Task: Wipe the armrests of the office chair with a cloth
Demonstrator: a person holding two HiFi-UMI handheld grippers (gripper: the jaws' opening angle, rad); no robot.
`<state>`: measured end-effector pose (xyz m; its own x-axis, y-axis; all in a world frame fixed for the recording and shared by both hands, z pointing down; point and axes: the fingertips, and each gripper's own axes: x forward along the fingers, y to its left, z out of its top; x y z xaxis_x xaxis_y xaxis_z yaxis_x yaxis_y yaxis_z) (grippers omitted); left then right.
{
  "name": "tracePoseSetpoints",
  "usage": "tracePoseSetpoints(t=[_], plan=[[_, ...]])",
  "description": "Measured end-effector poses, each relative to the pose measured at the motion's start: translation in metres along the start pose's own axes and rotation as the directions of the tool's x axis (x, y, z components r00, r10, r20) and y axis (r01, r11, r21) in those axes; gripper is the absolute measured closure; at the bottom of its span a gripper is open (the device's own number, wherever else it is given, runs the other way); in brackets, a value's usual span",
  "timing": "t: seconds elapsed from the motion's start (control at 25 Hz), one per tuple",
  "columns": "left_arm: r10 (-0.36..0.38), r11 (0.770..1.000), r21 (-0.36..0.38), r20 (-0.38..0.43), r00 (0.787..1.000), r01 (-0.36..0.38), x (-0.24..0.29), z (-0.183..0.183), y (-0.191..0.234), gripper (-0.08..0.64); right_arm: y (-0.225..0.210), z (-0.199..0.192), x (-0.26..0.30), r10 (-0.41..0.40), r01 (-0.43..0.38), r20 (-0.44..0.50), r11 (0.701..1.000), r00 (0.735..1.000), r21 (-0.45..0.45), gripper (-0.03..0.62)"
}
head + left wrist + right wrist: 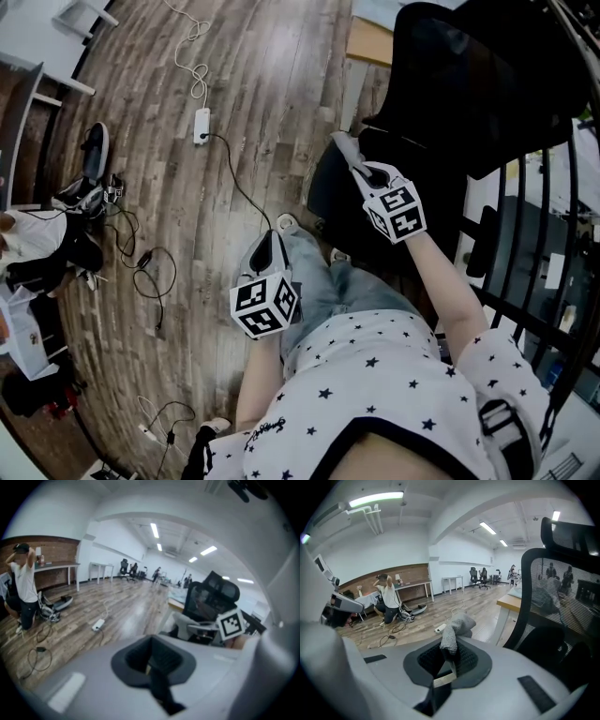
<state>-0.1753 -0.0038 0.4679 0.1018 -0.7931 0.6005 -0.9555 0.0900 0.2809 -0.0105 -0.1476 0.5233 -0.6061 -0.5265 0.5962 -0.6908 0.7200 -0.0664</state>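
Note:
The black mesh office chair point(450, 103) stands at the upper right of the head view, and one black armrest point(482, 240) shows on its right side. My right gripper point(359, 169) is held in front of the chair seat, shut on a grey knitted cloth point(344, 148). In the right gripper view the cloth point(455, 629) sticks up from the closed jaws, and the chair back point(562, 602) fills the right. My left gripper point(270, 240) hangs low by my leg. Its jaws point(152, 660) are shut with nothing in them. The chair point(210, 603) lies ahead of it.
Cables and a white power strip point(201, 126) lie on the wooden floor to the left. A person point(33, 248) crouches at the far left beside shoes and gear. A wooden desk edge point(370, 41) is behind the chair, and a black metal rack point(539, 234) stands to its right.

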Motion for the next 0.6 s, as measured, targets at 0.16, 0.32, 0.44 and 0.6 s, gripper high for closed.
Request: tracePoseSetpoints(t=[0.16,0.32,0.44,0.6], plan=[[-0.026,1.000,0.007,-0.037,0.999,0.026,0.024,0.012,0.007,0.558,-0.018,0.003,0.024,-0.033,0.033,-0.038,0.999,0.999,-0.006,0.560],[-0.049,0.999,0.018,-0.060,0.997,0.051,0.044,0.020,0.008,0.558,-0.034,-0.006,0.046,-0.058,0.056,-0.089,0.998,0.994,-0.024,0.561],[-0.063,0.998,0.026,-0.073,0.995,0.065,0.056,0.023,0.007,0.558,-0.049,-0.016,0.062,-0.083,0.078,-0.127,0.996,0.988,-0.042,0.561],[-0.080,0.996,0.031,-0.098,0.992,0.083,0.069,0.024,0.006,0.558,-0.069,-0.028,0.081,-0.115,0.104,-0.183,0.992,0.976,-0.073,0.561]])
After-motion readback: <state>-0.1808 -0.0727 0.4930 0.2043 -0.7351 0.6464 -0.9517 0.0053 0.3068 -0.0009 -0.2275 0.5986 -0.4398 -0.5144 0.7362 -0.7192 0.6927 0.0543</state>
